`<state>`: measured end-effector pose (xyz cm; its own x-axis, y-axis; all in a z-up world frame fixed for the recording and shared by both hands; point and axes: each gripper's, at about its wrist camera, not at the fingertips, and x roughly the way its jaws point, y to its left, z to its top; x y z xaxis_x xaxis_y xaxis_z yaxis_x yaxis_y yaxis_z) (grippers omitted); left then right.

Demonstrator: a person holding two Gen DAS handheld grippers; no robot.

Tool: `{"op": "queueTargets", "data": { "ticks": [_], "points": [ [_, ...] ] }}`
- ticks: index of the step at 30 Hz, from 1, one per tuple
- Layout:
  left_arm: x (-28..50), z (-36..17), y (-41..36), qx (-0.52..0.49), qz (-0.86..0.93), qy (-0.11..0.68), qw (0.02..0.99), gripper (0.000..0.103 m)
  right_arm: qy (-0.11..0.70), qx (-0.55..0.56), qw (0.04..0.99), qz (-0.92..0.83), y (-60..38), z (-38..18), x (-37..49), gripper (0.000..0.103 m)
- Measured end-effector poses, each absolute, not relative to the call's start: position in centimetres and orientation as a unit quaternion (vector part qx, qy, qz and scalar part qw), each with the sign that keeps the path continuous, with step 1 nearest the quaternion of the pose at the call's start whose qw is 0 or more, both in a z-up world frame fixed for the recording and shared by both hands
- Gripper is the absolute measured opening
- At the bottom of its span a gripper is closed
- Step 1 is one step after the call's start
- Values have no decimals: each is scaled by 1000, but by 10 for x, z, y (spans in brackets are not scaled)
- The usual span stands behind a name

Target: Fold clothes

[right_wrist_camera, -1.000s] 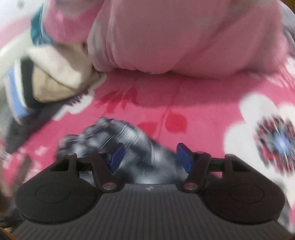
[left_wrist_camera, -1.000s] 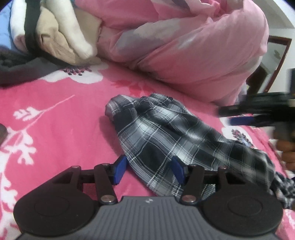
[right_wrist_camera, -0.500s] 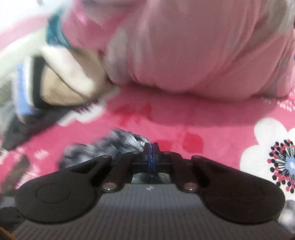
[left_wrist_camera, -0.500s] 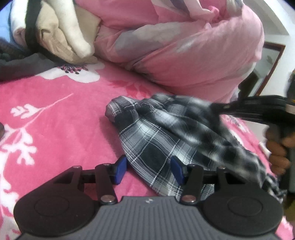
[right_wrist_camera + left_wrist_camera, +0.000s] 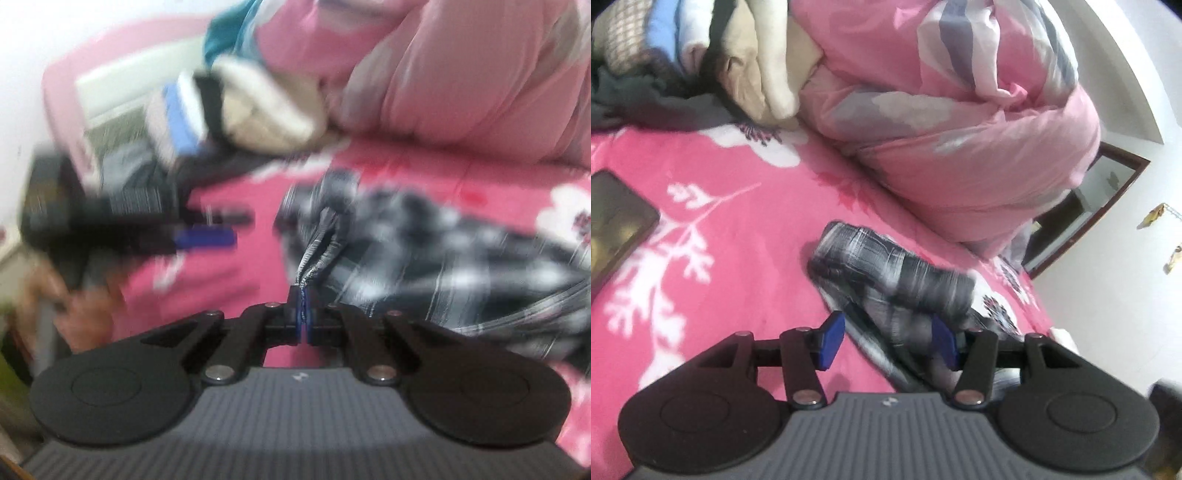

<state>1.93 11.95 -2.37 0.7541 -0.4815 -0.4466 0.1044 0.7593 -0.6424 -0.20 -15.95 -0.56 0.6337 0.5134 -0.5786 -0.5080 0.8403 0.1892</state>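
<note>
**Right wrist view: plaid garment pinched, left gripper spread**

Right wrist view: the right gripper has its 2 blue pads pressed together on a bunched fold of the plaid garment, which stretches away to the right over the pink floral bedspread. The left gripper, blurred, shows at the left, held by a hand.

Left wrist view: the left gripper stands spread, the plaid garment lying between its pads; whether either pad touches the cloth I cannot tell. A pink duvet is heaped along the bed's far edge beside a pile of clothes. A dark phone lies at the left edge.
</note>
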Motion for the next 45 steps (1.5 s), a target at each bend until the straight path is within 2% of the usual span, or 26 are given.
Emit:
{"op": "queueTargets", "data": {
  "ticks": [3, 6, 10, 15, 18, 19, 21, 22, 24, 26, 29, 34, 36, 38, 40, 45],
  "points": [
    [16, -20, 109, -290, -183, 320, 883, 57, 339, -30, 898, 278, -145, -36, -8, 1],
    [16, -19, 91, -270, -203, 332, 881, 61, 323, -36, 904, 277, -145, -37, -16, 4],
    [16, -23, 68, -252, -207, 341, 882, 63, 294, -1, 915, 276, -174, -23, -41, 8],
    [19, -32, 37, -204, -191, 351, 894, 62, 303, 72, 930, 193, -234, -14, -60, 15],
    [19, -38, 24, -177, -168, 347, 905, 60, 298, 159, 934, 119, -279, -2, -56, 28],
    [20, -40, 23, -177, -159, 343, 909, 57, 297, 196, 930, 95, -294, 1, -52, 33],
    [21, -42, 21, -176, -145, 336, 914, 51, 292, 261, 918, 60, -320, 5, -43, 36],
    [22, -43, 21, -178, -143, 334, 915, 46, 293, 288, 910, 53, -328, 6, -38, 43],
    [25, -44, 23, -183, -138, 330, 916, 36, 293, 339, 893, 39, -344, 6, -27, 46],
    [27, -44, 27, -193, -137, 330, 914, 16, 295, 381, 876, 31, -353, 5, -14, 51],
    [29, -44, 35, -211, -135, 325, 912, 11, 307, 399, 864, 9, -355, -1, 3, 52],
    [31, -50, 46, -233, -136, 316, 909, 10, 347, 359, 864, -70, -351, -18, 35, 53],
    [31, -52, 47, -237, -140, 313, 909, 9, 349, 358, 863, -69, -350, -23, 42, 49],
    [31, -52, 48, -241, -144, 307, 909, 8, 346, 356, 865, -75, -350, -25, 46, 22],
    [31, -52, 50, -246, -148, 300, 910, 8, 343, 356, 865, -87, -351, -22, 46, 10],
    [27, -40, 69, -276, -152, 273, 909, 8, 314, 332, 886, -84, -337, 9, 27, 6]
  ]
}}
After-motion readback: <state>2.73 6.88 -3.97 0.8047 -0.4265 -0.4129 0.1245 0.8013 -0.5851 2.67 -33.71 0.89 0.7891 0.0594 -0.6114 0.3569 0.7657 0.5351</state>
